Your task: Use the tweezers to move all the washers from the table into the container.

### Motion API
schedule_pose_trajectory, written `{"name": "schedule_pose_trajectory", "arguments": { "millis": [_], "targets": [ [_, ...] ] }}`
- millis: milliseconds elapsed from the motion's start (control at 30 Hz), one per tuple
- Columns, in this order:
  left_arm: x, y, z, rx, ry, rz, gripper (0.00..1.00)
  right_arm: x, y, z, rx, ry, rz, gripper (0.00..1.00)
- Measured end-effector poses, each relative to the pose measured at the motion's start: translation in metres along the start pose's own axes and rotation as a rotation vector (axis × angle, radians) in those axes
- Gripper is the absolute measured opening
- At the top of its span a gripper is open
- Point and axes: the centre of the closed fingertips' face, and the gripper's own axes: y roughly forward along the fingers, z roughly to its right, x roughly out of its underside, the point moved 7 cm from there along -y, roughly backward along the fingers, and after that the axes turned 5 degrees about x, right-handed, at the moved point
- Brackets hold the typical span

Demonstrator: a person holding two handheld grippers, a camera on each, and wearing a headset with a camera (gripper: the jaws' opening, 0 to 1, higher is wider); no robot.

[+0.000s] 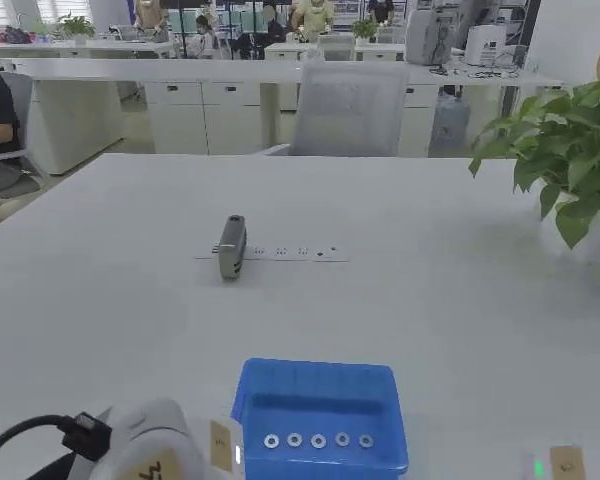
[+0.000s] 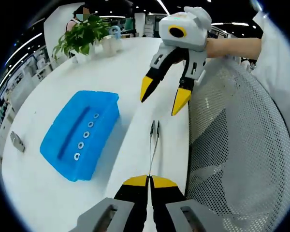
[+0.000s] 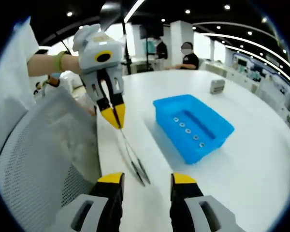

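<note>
1. While the left gripper (image 2: 149, 181) pinches its yellow-tipped jaws tight on the back end of the tweezers (image 2: 154, 140), the slim prongs reach forward over the near edge of the white table (image 1: 460, 300).
2. Facing it is the right gripper (image 3: 147, 179), jaws spread wide apart. The tweezer tips end just in front of that gap.
3. Washers (image 1: 318, 440) now: five of them, lined up in a neat row on the floor of the blue container (image 1: 320, 400), which sits on the table close to the front edge.
4. Further back, well apart from the container, a small grey device (image 1: 231, 247) lies on the tabletop.
5. A leafy potted plant (image 1: 570, 160) hangs over the right side.
6. A mesh chair back (image 2: 232, 145) sits just beside both grippers.
</note>
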Motion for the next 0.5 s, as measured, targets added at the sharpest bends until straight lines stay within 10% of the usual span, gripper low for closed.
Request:
{"name": "schedule_pose_trajectory", "arguments": {
  "millis": [500],
  "targets": [
    [0.009,0.017,-0.005,0.001,0.048,-0.17,0.0,0.02,-0.059,0.0,0.082,0.012,0.068,0.47]
  ]
}}
